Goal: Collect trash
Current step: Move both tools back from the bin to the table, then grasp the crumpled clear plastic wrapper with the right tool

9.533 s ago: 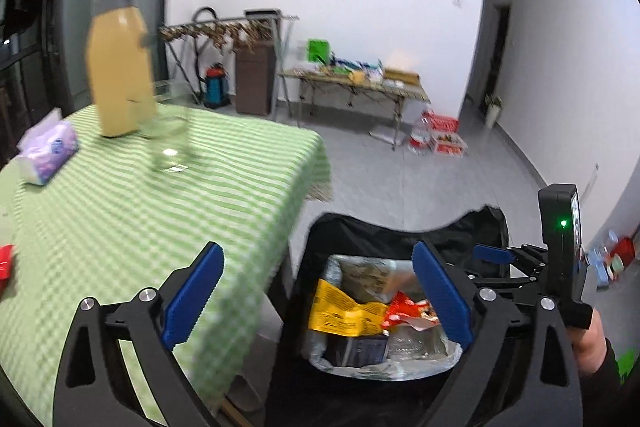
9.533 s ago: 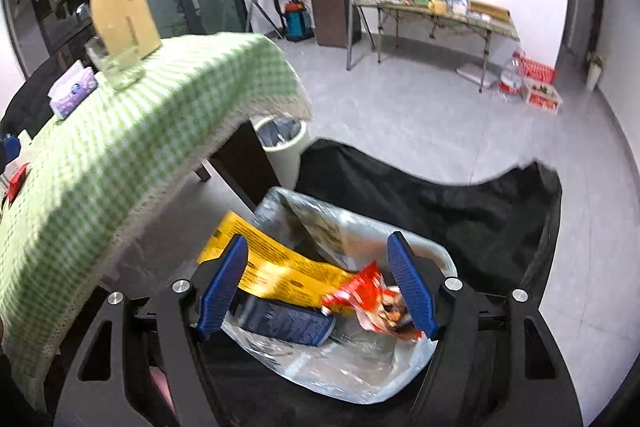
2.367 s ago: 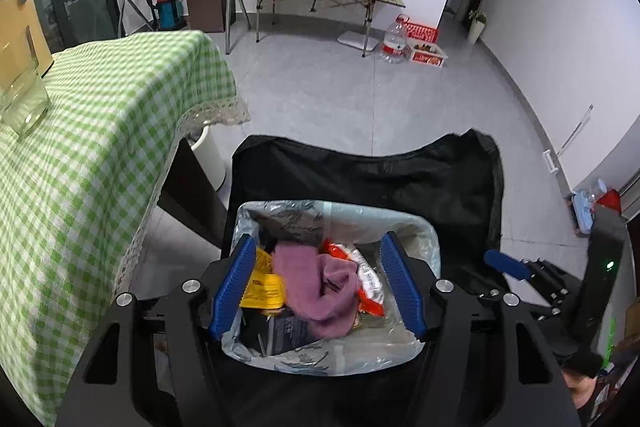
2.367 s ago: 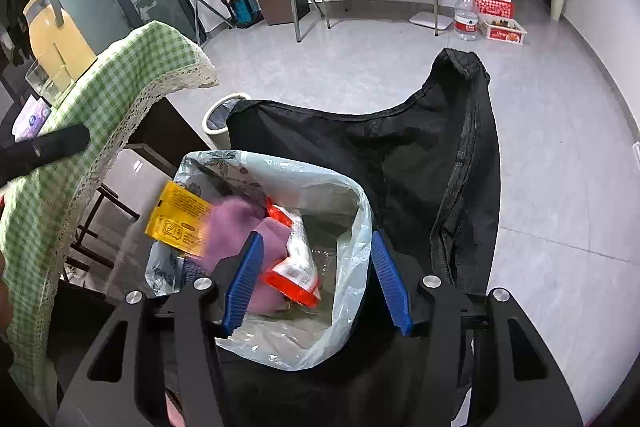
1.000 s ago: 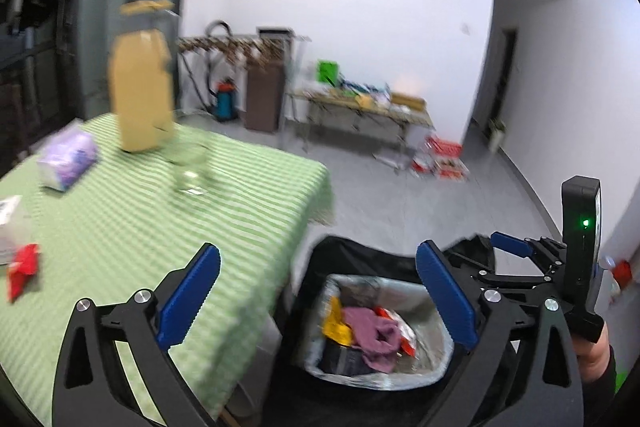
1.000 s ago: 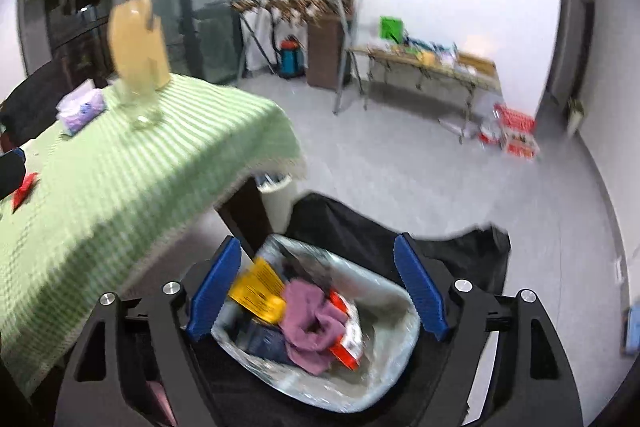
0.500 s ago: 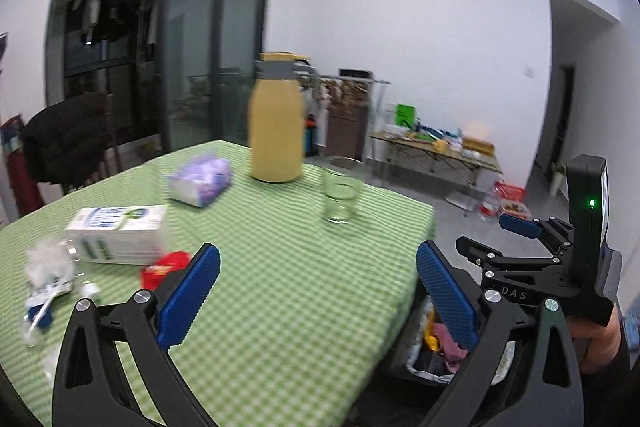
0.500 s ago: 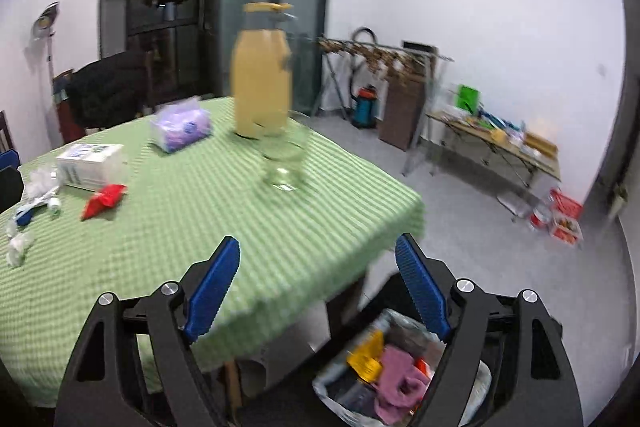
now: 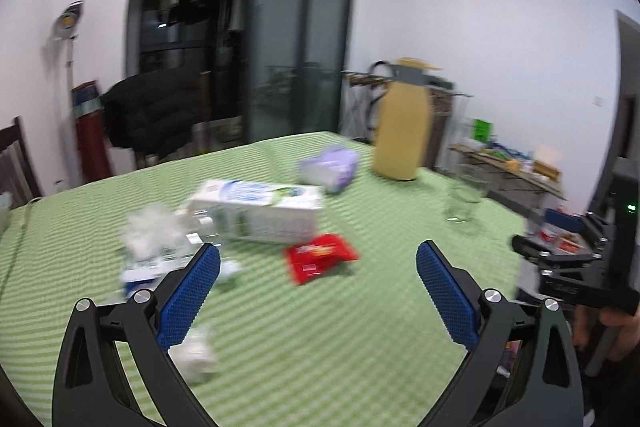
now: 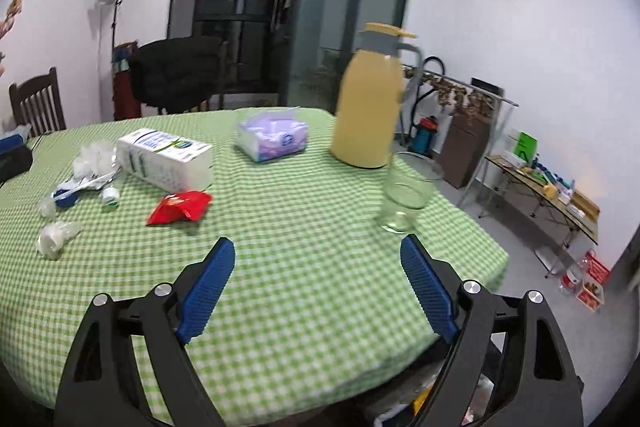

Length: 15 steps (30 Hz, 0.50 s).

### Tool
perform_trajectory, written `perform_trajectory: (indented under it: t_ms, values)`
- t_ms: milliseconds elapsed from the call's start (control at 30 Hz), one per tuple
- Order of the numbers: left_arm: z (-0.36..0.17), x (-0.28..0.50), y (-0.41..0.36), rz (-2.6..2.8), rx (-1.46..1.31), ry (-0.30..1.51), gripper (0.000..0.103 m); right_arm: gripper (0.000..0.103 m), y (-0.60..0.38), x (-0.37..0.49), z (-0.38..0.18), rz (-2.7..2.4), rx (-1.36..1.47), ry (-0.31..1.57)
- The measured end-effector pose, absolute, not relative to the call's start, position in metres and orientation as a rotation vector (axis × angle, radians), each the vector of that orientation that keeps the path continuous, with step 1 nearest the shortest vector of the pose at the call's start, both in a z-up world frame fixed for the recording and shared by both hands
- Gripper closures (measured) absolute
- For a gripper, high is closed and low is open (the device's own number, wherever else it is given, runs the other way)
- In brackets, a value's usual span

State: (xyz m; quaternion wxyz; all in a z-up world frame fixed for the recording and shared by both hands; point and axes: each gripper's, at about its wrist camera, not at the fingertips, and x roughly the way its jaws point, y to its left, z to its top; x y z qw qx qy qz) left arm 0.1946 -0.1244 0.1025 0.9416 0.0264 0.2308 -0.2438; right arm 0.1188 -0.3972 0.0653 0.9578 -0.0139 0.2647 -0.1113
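A red snack wrapper [image 9: 320, 257] [image 10: 179, 207] lies on the green checked tablecloth [image 9: 320, 339] [image 10: 288, 267]. Left of it are a white milk carton [image 9: 256, 213] [image 10: 164, 159], crumpled white tissues [image 9: 194, 351] [image 10: 54, 235] and small plastic scraps [image 10: 80, 187]. My left gripper [image 9: 318, 275] hovers over the cloth just short of the wrapper, wide open and empty. My right gripper [image 10: 318, 269] hangs over the table's near right part, its jaws opening with nothing between them. The right gripper's body also shows in the left wrist view at the right edge, held by a hand [image 9: 616, 331].
A yellow jug [image 9: 400, 123] [image 10: 372, 99], a drinking glass [image 9: 464, 195] [image 10: 408, 193] and a purple tissue pack [image 9: 330, 167] [image 10: 274, 139] stand at the table's far side. Chairs [image 10: 36, 103] and a dark jacket [image 10: 176, 71] sit behind. The bin's bag edge [image 10: 472, 411] shows below the table.
Both grippers have swung left from over the trash bin to over the table. The wrapper, carton and tissues now lie in front of them, and the bin has dropped out of view.
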Motion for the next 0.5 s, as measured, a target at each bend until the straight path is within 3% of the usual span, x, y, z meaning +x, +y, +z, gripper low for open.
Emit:
perform_trajectory:
  t_ms: [333,400,467,500]
  values:
    - [0.065,0.256,-0.016,-0.446,0.046,0.519,0.008,0.022,-0.352,0.154,0.06,-0.135,-0.069,0.554]
    - [0.045,0.267,0.002,-0.406,0.073,0.567,0.013,0.022,-0.345,0.161,0.055,-0.128,-0.078,0.569]
    - [0.029,0.271,0.011,-0.385,0.081,0.594,0.029,0.022,-0.34,0.168,0.05,-0.12,-0.076,0.585]
    - [0.018,0.272,0.018,-0.397,0.063,0.611,0.03,0.022,-0.336,0.172,0.047,-0.114,-0.075,0.593]
